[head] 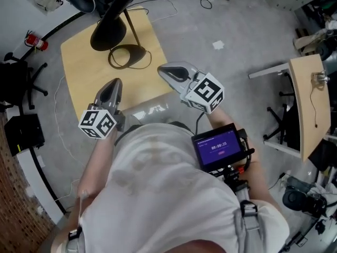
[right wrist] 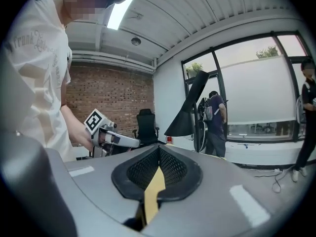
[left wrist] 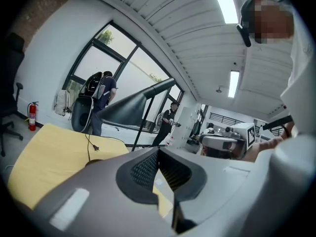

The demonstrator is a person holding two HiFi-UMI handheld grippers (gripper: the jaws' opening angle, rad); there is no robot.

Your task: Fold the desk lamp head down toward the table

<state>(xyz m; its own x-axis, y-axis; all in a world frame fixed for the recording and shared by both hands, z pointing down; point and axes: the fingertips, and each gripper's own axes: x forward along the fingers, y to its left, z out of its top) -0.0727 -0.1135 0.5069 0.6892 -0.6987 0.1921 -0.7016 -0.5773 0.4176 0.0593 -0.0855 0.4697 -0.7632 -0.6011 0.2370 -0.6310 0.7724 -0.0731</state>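
A black desk lamp stands on the yellow table [head: 79, 73], its cone head [head: 108, 33] raised above the ring-shaped base [head: 129, 57] on a thin stem. My left gripper [head: 117, 82] is shut and empty, over the table's near edge, short of the lamp. Also shut and empty, my right gripper [head: 162, 70] hovers off the table's right side, level with the base. The lamp head [left wrist: 131, 107] shows ahead of the left gripper [left wrist: 159, 152] above the table [left wrist: 54, 152]. The right gripper [right wrist: 159, 152] has the lamp head [right wrist: 186, 117] beyond it.
A black office chair [head: 21, 80] and a red fire extinguisher [head: 36, 41] stand left of the table. A second wooden table [head: 310, 104] is at the right. Cables lie on the grey floor. People [left wrist: 103, 100] stand by the windows behind the lamp.
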